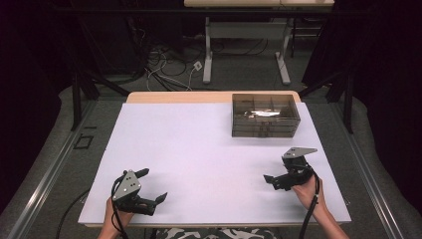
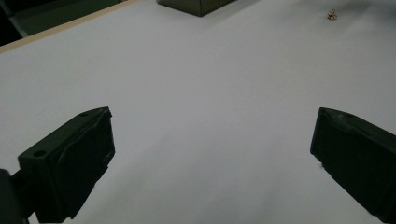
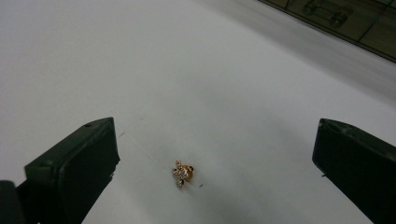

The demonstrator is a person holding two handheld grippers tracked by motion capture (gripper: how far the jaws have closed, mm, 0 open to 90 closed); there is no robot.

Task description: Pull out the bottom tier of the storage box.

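**Two hand-held grippers open over a white table, a tiny gold trinket between the right one's jaws**

A white table (image 1: 209, 149) takes up most of the high view, with a floor of cables and a desk frame beyond its far edge. At the far right of the table stands a smoky, see-through compartment box (image 1: 265, 115), well apart from both tools.

Near the left corner, a hand holds the left gripper (image 1: 152, 191) low over the bare surface; its two black jaws are spread wide with nothing between them. Near the right edge, another hand holds the right gripper (image 1: 271, 180), pointing left, its jaws also spread wide.

In the right gripper view, a very small gold trinket (image 3: 182, 172) with pale stones lies on the table between the parted jaws, a little closer to the left one and touching neither. In the left gripper view the same trinket (image 2: 332, 15) is a tiny speck far off.
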